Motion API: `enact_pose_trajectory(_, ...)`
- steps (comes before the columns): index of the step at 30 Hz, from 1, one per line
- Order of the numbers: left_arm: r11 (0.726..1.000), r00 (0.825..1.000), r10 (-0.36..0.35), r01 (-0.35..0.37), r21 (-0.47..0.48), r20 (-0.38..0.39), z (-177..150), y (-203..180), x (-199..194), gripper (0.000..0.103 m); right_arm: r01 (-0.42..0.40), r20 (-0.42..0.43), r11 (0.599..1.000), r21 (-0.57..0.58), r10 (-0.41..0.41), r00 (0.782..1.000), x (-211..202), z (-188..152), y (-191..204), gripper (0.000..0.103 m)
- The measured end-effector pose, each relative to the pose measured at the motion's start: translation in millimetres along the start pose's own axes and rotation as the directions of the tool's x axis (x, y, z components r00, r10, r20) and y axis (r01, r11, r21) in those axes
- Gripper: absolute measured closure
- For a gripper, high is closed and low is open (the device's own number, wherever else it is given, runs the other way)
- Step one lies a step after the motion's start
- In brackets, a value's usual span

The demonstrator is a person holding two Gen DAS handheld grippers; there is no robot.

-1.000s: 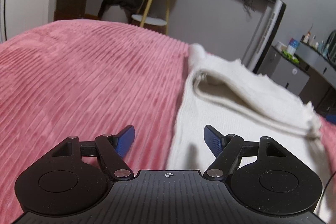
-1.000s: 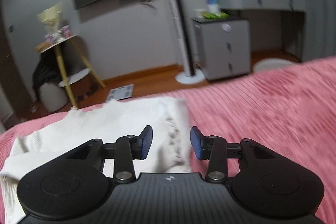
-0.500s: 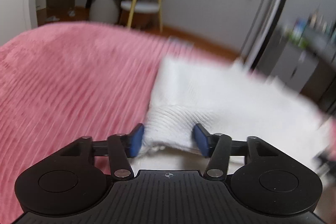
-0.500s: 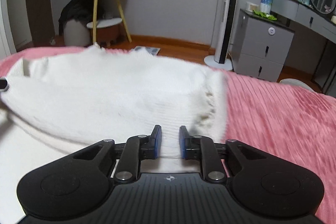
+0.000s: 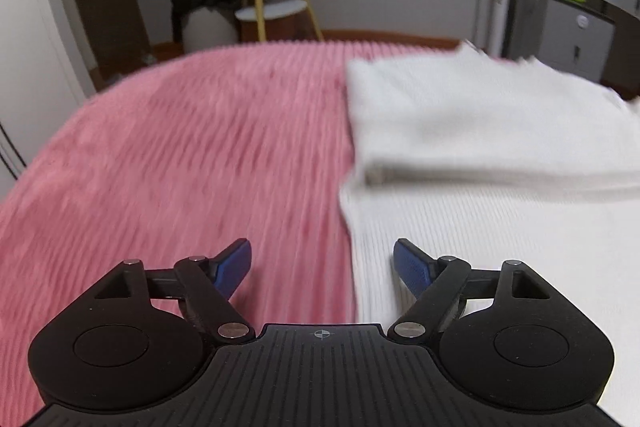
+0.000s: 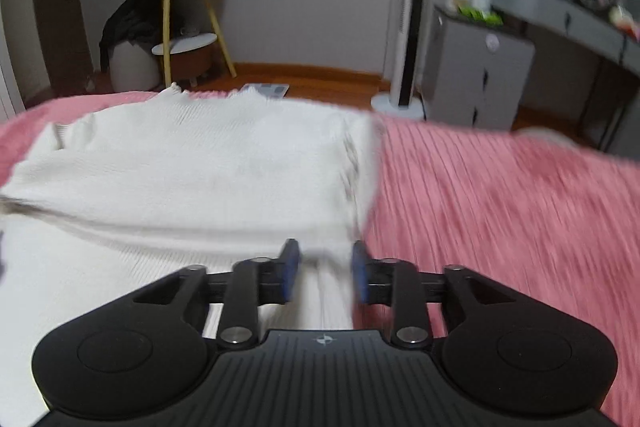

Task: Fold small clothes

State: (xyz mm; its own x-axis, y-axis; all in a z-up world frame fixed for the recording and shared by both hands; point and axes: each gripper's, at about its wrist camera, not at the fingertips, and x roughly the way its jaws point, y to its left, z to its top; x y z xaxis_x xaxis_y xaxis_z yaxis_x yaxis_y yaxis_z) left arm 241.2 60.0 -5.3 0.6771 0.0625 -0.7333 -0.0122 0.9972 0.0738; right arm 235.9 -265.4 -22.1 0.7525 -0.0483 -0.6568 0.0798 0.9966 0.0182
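Judging by how the white knit garment (image 5: pixel 480 155) lies on the pink ribbed bedspread (image 5: pixel 180 155), I have one fold made: a doubled layer sits ahead of both my tongs, its folded lip running across just beyond the fingertips, with a single layer reaching back beneath them. My left gripper (image 5: pixel 322 265) is spreading wide and grips nothing; its left finger hangs over bare bedspread and its right finger over the near layer, so the garment's left edge runs between the two. My right gripper (image 6: pixel 323 269) is narrower but also opening, with a strip of the near layer showing between its blue pads (image 6: pixel 290 267); the view is blurred, yet I see gaps on both sides, so I read it as letting go rather than pinching. The garment's right edge lies just to the right of that gripper, with a puckered seam running away along the doubled part. What is left, as I judge it, is at least one more fold to bring the near layer and the doubled part into a compact packet, then a tidy of the ragged far hem (image 6: pixel 208 97). Beyond the bed I see only the room, a yellow-legged side table (image 6: pixel 180 23) and a grey cabinet (image 6: pixel 476 67), and no other clothes waiting in either view
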Motion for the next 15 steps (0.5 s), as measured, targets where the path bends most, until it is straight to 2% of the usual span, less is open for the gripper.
enact_pose_trajectory(3, 0.999, 0.999, -0.034, 0.033, -0.027, -0.040, -30, 5, -23, 0.016, -0.039, -0.041, 0.998, 0.056, 0.041, 0.998, -26, -28, -11, 0.069)
enact_pose_trajectory(6, 0.998, 0.996, -0.053, 0.050, -0.047, -0.075, -54, 5, -39, 0.016, -0.077, -0.066, 0.988, 0.132, 0.087, 0.994, -56, -58, -19, 0.059)
enact_pose_trajectory(11, 0.996, 0.994, -0.048, 0.041, -0.075, -0.096, -75, 2, -66, 0.016, -0.092, -0.134, 0.977, 0.190, 0.119, 0.984, -81, -94, -19, 0.058)
enact_pose_trajectory(15, 0.998, 0.993, -0.035, 0.029, -0.058, -0.110, -90, -3, -82, 0.016, -0.088, -0.139, 0.976, 0.200, 0.117, 0.983, -99, -109, -15, 0.055)
